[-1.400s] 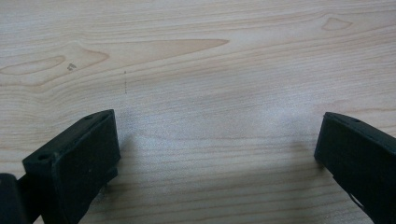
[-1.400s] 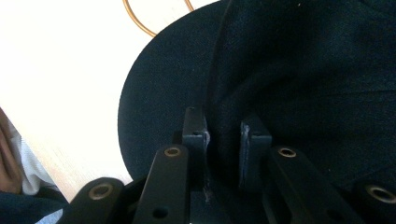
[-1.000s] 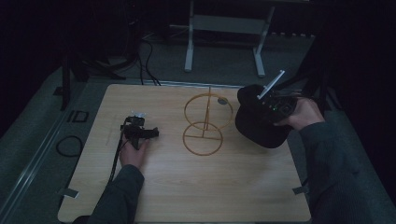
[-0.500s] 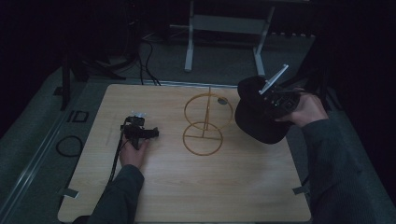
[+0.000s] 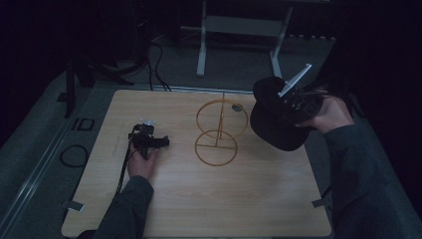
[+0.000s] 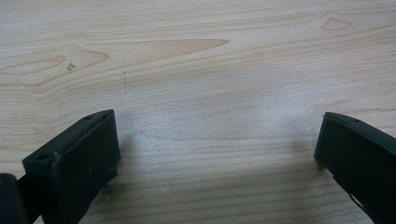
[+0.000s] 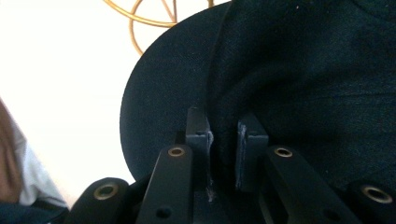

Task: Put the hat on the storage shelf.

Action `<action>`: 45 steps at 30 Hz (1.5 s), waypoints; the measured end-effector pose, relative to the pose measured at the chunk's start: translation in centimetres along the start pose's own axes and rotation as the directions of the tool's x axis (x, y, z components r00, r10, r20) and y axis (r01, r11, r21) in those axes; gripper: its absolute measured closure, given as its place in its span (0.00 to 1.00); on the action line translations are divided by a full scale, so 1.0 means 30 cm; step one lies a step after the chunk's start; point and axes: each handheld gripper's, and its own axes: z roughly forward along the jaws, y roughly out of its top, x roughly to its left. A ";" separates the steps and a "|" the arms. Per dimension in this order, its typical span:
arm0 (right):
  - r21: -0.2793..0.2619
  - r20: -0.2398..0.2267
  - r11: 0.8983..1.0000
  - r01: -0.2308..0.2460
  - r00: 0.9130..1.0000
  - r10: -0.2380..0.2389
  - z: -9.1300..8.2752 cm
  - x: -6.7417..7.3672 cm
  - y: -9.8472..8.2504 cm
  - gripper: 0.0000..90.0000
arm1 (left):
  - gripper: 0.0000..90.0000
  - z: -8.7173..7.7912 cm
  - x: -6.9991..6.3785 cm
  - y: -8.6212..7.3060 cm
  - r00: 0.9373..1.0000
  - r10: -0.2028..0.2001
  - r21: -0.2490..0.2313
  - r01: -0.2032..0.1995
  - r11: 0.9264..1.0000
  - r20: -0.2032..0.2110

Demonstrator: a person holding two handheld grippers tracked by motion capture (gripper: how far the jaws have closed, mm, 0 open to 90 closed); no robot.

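While raised a little higher than a second ago, right gripper (image 5: 294, 104) clamped on black cap (image 5: 271, 124), held beside gold wire stand (image 5: 217, 132) above table (image 5: 209, 209), likely bound for it. Left gripper (image 6: 219, 154) spread wide over bare wood, idle. Right gripper view: jaws pinching cap fabric.

On the wooden table (image 5: 209, 209) the whole lower half of the frame lies open, while at centre the gold wire stand (image 5: 217, 130) blocks the way between the left gripper (image 5: 149, 141) and the black cap (image 5: 272, 119) at right.
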 end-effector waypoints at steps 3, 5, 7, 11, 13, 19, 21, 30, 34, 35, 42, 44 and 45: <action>-0.002 -0.002 1.000 0.017 1.000 -0.017 -0.010 0.007 0.002 0.88 | 0.00 0.000 0.000 0.000 1.000 0.000 0.001 0.000 1.000 0.000; -0.007 -0.005 1.000 0.022 1.000 -0.022 -0.016 0.010 0.003 0.88 | 0.00 0.000 0.000 0.000 1.000 0.000 0.000 0.000 1.000 0.000; -0.011 -0.008 1.000 0.026 1.000 -0.026 -0.024 0.013 0.007 0.88 | 0.00 0.000 0.000 0.000 1.000 0.000 0.000 0.000 1.000 0.000; -0.019 -0.009 0.999 0.035 0.999 -0.036 -0.037 0.021 0.015 0.88 | 0.00 0.000 0.000 0.000 1.000 0.000 0.001 0.000 1.000 0.000; -0.018 -0.016 0.999 0.042 0.999 -0.042 -0.043 0.026 0.021 0.88 | 0.00 0.000 0.000 0.000 1.000 0.000 0.001 0.000 1.000 0.000; -0.024 -0.016 0.997 0.070 0.997 -0.070 -0.051 0.042 0.044 0.88 | 0.00 0.000 0.000 0.000 1.000 0.000 0.000 0.000 1.000 0.000; -0.022 -0.019 0.997 0.074 0.997 -0.075 -0.054 0.047 0.053 0.88 | 0.00 0.000 0.000 0.000 1.000 0.000 0.000 0.000 1.000 0.000; -0.029 -0.023 0.993 0.111 0.993 -0.112 -0.065 0.072 0.096 0.88 | 0.00 0.000 0.000 0.000 1.000 0.000 0.001 0.000 1.000 0.000; -0.024 -0.036 0.991 0.130 0.991 -0.131 -0.063 0.086 0.115 0.88 | 0.00 0.000 0.000 0.000 1.000 0.000 0.000 0.000 1.000 0.000; -0.023 -0.038 0.991 0.134 0.990 -0.135 -0.062 0.090 0.119 0.88 | 0.00 0.000 0.000 0.000 1.000 0.000 0.000 0.000 1.000 0.000; -0.033 -0.045 0.987 0.157 0.986 -0.158 -0.067 0.108 0.144 0.88 | 0.00 0.000 0.000 0.000 1.000 0.000 0.001 0.000 1.000 0.000; -0.036 -0.045 0.986 0.163 0.985 -0.165 -0.067 0.113 0.152 0.88 | 0.00 0.000 0.000 0.000 1.000 0.001 0.001 -0.001 1.000 0.000; -0.035 -0.047 0.985 0.169 0.984 -0.170 -0.066 0.116 0.155 0.88 | 0.00 0.000 0.000 0.000 1.000 0.000 0.001 0.000 1.000 0.000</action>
